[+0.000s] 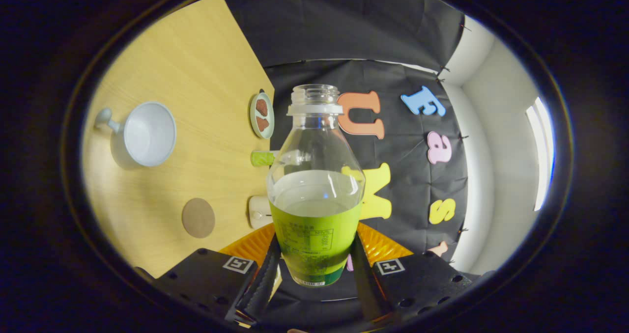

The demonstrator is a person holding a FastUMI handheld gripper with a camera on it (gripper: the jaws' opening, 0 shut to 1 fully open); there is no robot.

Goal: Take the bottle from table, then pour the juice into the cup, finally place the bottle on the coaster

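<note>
The tongs [314,269] are closed on the bottle [314,195], one finger pressing each side of its lower, labelled part, so the bottle sits squarely between them and is lifted off the desk [196,68]. The view is rolled: the desk surface stands on the left like a wall, and the bottle's neck points toward 12 o'clock. The bottle is clear plastic with a green label around its lower half; its cap is off and the threaded mouth is open. Pale liquid fills it to just above the label's upper edge, with the surface lying level across the body.

Just beyond the left finger, at about 9 o'clock from the bottle's base, a small white block [259,211] sits at the desk's edge. Near it, toward 8 o'clock from the bottle's middle, the round brown coaster [198,218] lies flat on the desk, bare. A little further, at 9 o'clock from the bottle's shoulder and touching its outline, is a small green object [262,158], which I cannot identify.

Beyond that, at 10 o'clock from the neck, a small round dish [261,115] with brown pieces on it rests near the desk's edge. Well apart from the bottle, at 10 o'clock from the coaster, the white cup [147,134] stands on the desk, its handle turned away from the bottle and its inside looking dry.
</note>
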